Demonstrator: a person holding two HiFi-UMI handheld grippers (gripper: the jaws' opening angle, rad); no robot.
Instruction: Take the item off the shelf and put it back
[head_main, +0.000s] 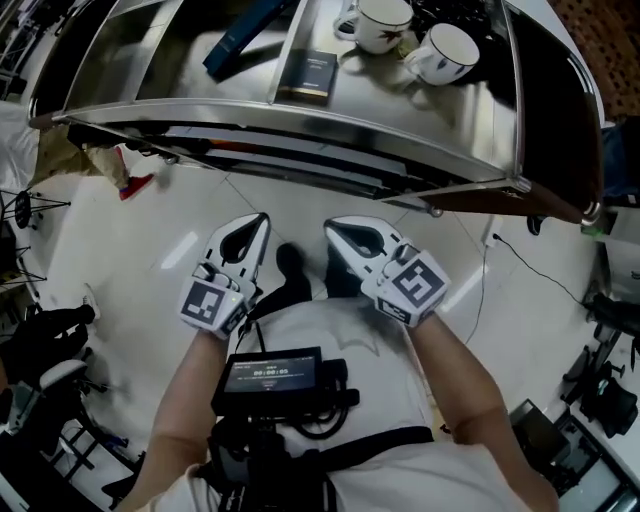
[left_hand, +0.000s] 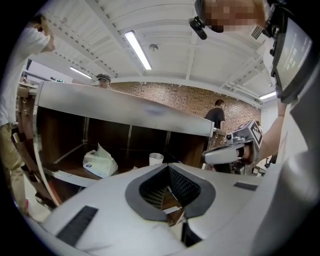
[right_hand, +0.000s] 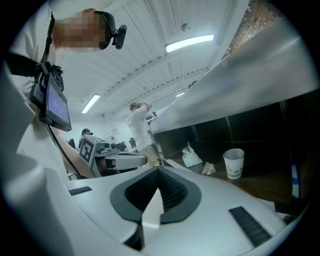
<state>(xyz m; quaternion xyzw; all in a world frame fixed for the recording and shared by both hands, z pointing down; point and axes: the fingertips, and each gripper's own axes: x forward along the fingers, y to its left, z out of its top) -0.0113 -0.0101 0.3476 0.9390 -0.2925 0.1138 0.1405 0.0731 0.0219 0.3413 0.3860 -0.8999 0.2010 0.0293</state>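
Just short of the shelf (head_main: 400, 105), the left hand-held gripper (head_main: 260, 220) and right hand-held gripper (head_main: 331, 229) are clenched on nothing, while the mugs (head_main: 383, 22), dark box (head_main: 308, 75) and paper cup (right_hand: 233, 163) all sit on it, so the item is either not yet taken or already returned.

Brushed metal gleams dully on the shelf top (head_main: 420, 125), a glossy white mug (head_main: 445, 52) on it. Now the left gripper (head_main: 262, 219) and right gripper (head_main: 330, 229): smooth matt white plastic, dark ribbed pads (right_hand: 173, 192). Below, a paper cup (right_hand: 234, 163) on a brown wood-look board (right_hand: 270, 186).
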